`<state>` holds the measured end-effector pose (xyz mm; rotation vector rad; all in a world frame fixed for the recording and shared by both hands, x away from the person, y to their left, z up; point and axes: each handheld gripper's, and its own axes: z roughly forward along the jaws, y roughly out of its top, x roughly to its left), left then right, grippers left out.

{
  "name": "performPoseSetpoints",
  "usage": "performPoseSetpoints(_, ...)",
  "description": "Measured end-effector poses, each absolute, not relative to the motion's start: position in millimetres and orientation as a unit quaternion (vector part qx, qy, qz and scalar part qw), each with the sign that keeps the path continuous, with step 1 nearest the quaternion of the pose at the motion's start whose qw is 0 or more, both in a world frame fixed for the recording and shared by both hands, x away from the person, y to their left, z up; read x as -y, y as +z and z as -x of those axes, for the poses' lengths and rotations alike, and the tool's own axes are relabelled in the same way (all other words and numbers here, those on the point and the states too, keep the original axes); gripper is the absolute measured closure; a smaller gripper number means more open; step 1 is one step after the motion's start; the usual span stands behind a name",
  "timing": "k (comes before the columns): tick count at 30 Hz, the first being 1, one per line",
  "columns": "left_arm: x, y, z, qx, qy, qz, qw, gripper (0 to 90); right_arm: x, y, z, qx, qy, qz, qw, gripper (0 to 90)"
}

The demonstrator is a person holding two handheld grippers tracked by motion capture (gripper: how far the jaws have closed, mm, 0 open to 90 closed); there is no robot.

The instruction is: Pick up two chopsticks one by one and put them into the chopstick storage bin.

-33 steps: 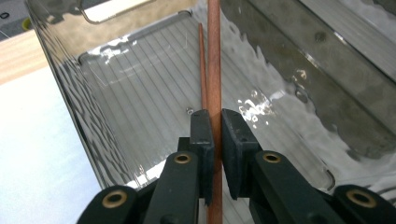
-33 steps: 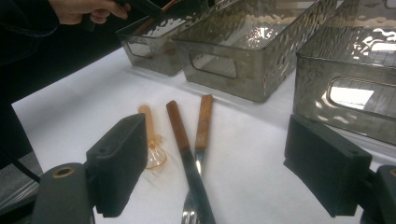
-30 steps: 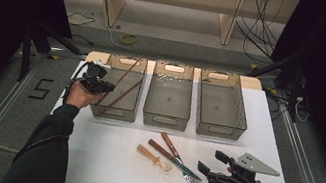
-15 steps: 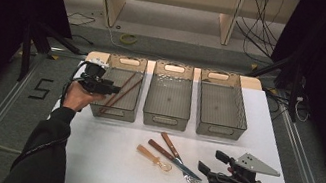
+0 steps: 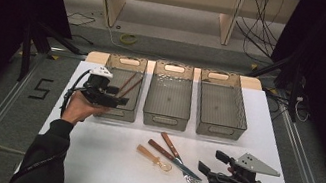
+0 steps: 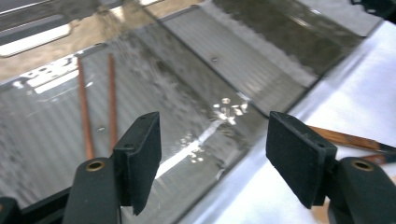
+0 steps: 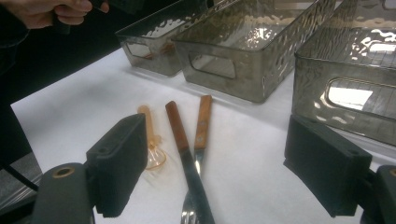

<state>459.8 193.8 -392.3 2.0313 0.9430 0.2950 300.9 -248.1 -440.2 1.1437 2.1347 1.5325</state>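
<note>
Two brown chopsticks (image 5: 129, 84) (image 6: 86, 109) lie in the left of three smoky clear bins (image 5: 127, 61). My left gripper (image 5: 121, 98) (image 6: 212, 140) hovers over that bin's near left corner. Its jaws have just been opening and stand open with nothing between them. On the white table in front of the bins lie an amber spoon (image 5: 154, 157) (image 7: 152, 140), a wood-handled knife (image 5: 160, 150) (image 7: 180, 130) and a wood-handled fork (image 5: 170, 145) (image 7: 203, 119). My right gripper (image 5: 209, 163) (image 7: 212, 140) rests open at the front right, pointing at the cutlery, holding nothing.
The middle bin (image 5: 168, 97) and the right bin (image 5: 221, 107) hold nothing. The white table (image 5: 103, 162) ends close behind the bins. Beyond it are floor, cables and dark stands. A person's left sleeve (image 5: 44, 162) comes in from the bottom left.
My left gripper's jaws went from shut to open, and the hand drew back a little toward the table's near side. The right gripper and the cutlery stayed put.
</note>
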Motion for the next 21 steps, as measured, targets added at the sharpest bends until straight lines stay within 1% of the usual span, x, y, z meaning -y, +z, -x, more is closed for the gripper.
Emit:
performPoseSetpoints(13,-175.1,-392.7,-436.7,-0.330,0.101,-0.828,0.441,29.7,247.8,-439.9,-300.2,-0.740,0.529,-0.392,0.138,22.3)
performPoseSetpoints(21,-158.7,-393.5,-426.1,-0.292,0.094,-0.849,0.429,27.9,248.2,-440.8,-300.3,-0.739,0.530,-0.392,0.136,22.4)
